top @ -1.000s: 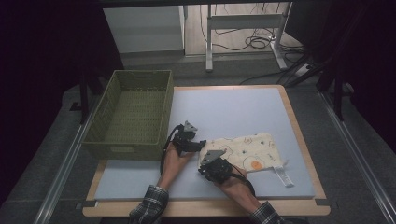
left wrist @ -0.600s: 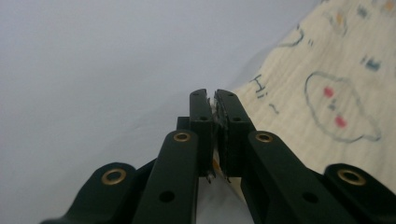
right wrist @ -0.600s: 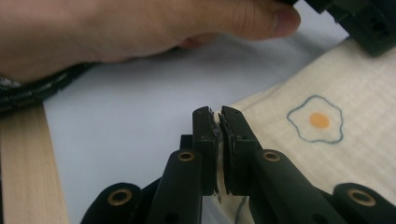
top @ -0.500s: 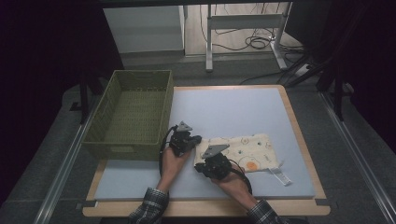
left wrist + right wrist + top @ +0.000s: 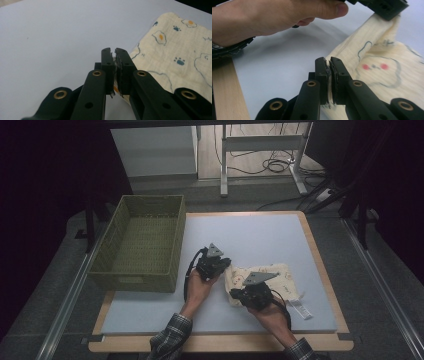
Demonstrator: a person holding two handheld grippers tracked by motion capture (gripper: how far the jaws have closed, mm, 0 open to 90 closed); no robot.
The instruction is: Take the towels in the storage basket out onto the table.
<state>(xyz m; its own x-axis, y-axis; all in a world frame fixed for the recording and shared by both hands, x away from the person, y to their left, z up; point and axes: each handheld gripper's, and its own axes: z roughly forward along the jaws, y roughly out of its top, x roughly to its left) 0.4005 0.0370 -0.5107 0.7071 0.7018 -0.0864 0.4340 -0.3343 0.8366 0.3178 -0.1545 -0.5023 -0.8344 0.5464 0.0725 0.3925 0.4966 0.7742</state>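
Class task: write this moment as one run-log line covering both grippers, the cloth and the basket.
left gripper: jaws shut on cloth edge | right gripper: jaws shut on cloth | basket: empty, left of the hands

Basket (image 5: 142,242): sits on the table's (image 5: 320,270) far-left part, hanging over the left edge of the mat (image 5: 250,232).
Mat: lies on the table, under everything I'm working with.
Cloth (image 5: 265,277): on the mat, right of centre, near side, well apart from the basket.
My left gripper (image 5: 220,262): at the cloth's left edge, between basket and cloth.
My right gripper (image 5: 245,295): at the cloth's near-left corner, in front and to the right of my left one.
Label strip (image 5: 301,309): on the mat just by the cloth's near-right corner.
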